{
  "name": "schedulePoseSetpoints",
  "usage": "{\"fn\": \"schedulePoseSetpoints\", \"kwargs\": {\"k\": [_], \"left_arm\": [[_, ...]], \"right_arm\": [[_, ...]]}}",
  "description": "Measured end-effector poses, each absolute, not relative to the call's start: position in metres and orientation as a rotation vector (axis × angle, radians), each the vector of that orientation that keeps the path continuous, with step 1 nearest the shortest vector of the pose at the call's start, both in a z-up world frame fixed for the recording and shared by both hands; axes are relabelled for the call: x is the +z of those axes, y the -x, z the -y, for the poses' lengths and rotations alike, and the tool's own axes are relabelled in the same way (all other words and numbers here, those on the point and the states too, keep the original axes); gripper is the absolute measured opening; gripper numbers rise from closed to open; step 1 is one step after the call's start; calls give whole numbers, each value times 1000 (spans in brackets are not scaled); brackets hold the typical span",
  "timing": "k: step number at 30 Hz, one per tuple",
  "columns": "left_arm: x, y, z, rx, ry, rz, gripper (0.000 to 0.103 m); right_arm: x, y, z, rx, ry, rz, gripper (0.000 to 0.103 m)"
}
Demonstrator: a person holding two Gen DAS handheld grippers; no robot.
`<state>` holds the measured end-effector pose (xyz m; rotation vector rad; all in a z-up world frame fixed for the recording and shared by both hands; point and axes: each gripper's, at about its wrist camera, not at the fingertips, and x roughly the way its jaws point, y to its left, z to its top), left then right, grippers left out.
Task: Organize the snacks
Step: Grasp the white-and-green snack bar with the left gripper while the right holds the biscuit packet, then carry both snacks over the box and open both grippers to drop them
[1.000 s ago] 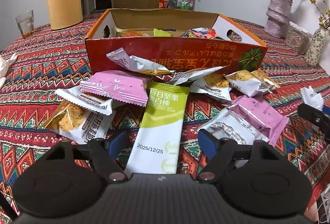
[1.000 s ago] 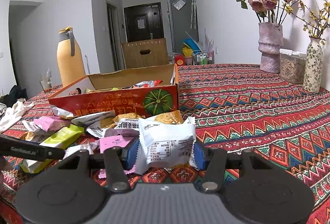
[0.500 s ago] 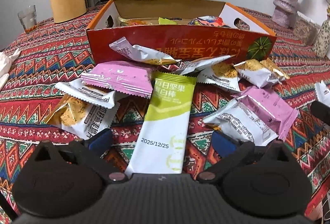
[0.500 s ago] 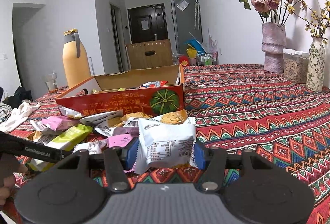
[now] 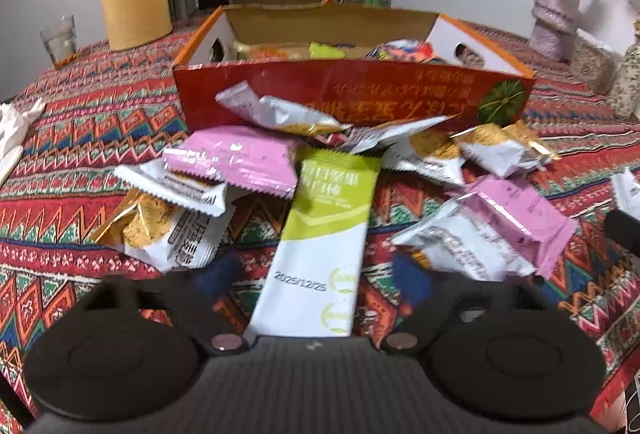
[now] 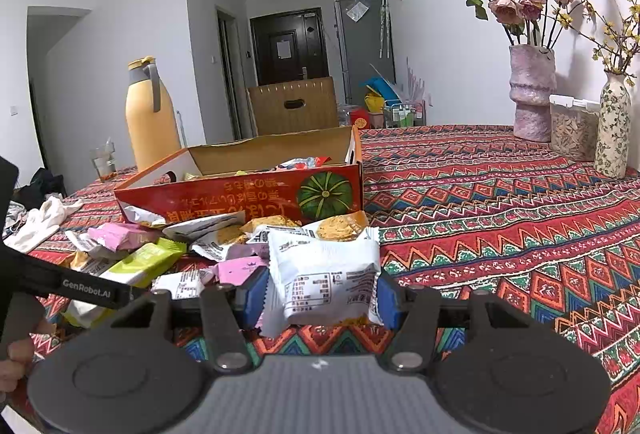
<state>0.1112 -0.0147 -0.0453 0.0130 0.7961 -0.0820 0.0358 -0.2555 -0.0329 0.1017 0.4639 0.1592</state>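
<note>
Snacks lie heaped on the patterned tablecloth point(image 5: 80, 138) before the red cardboard box point(image 5: 352, 94), which already holds a few packets.

On the left, the left gripper point(image 5: 316, 270) straddles the green-and-white snack bar point(image 5: 324, 234). Its jaws have just been closing, yet the blue pads still stand clear of the wrapper on both sides, so it is open around the bar and holds nothing. I judge the main risk here to be a poor pinch: the bar lies lengthwise along the fingers, its far end tucked against the pink wafer packet point(image 5: 236, 158), so closing could drag that neighbour or let the slick foil slide out. The white biscuit packet point(image 5: 168, 230) just beside the left finger could also get caught.

On the right, the right gripper point(image 6: 320, 294) is closed on a white cake packet point(image 6: 324, 282), pads pressing both edges. The soft pouch may buckle or slip if carried carelessly, and the box wall point(image 6: 240, 194) could snag it on the way in.

Motion blur smears the left view, so the left fingertips are hard to make out. The bar's near end is hidden under the gripper body, and the box's contents are mostly concealed by its front wall.
</note>
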Motion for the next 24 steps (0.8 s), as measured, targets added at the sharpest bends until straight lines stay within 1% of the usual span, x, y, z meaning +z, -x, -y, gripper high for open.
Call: {"fn": "schedulePoseSetpoints", "kwargs": {"k": [1,2,3,16,24], "left_arm": [[-44,-109,15,-94,-8,-791,51],[-42,-108,16,-100,-5,-786,42],[-41,-106,17,-112,-2,-782,39],[-27,-71,16,-116,18,-672,38],[3,-50,16,-151,26,-570,38]], "right_arm": [[-32,-35,255,160,-101,-463,54],[-32,-34,254,162,-100,-463,54],[-31,-34,254,163,-99,-462,54],[-26,-25,249,172,-89,-452,54],[-17,-26,245,181,-79,-428,54]]}}
